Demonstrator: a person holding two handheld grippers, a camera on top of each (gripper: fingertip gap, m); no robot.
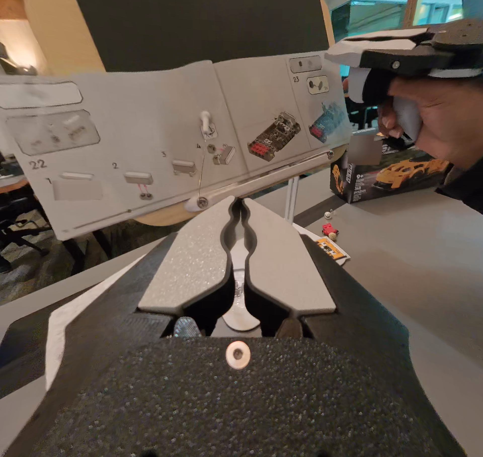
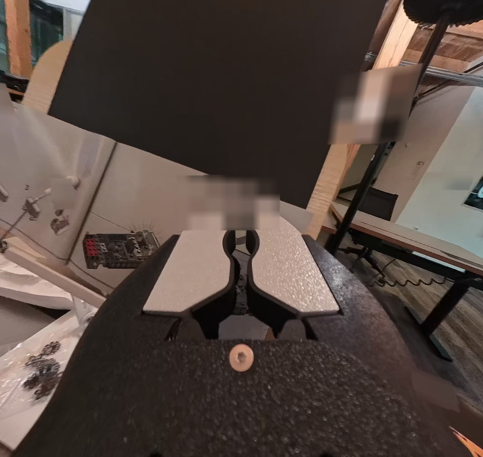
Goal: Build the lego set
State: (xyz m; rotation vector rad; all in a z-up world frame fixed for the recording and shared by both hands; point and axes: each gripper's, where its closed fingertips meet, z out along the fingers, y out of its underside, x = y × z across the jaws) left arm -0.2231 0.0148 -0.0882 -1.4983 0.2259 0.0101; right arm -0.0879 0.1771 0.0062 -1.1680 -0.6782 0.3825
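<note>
In the left wrist view, the left gripper (image 1: 239, 205) fills the lower middle of the frame, its two grey fingers (image 1: 190, 261) pressed together at the tips with nothing visibly caught between them. Through the narrow slit farther back only a pale patch of something lying on the table shows. Just above the tips, across the middle of the frame, an open instruction booklet (image 1: 146, 141) leans on a wooden stand (image 1: 261, 180), held by a thin wire. To the right of the fingers, on the grey table (image 1: 405, 261), lies an orange-and-black sticker sheet (image 1: 332, 250), then a small red lego piece (image 1: 329, 229) with a pale round part beside it, both near the tips but apart from them. Farther right stands the dark lego box (image 1: 386, 175) with a yellow car pictured on it. At the upper right, a hand (image 1: 428, 120) grips the handle of the right gripper (image 1: 332, 52), raised above the box.

In the right wrist view, the right gripper (image 2: 241, 235) points at the booklet page (image 2: 122, 250), its fingertips nearly closed with a slim gap; whether they pinch anything I cannot tell. At lower left, a clear bag of dark gear-like pieces (image 2: 41, 371) lies on the table.
</note>
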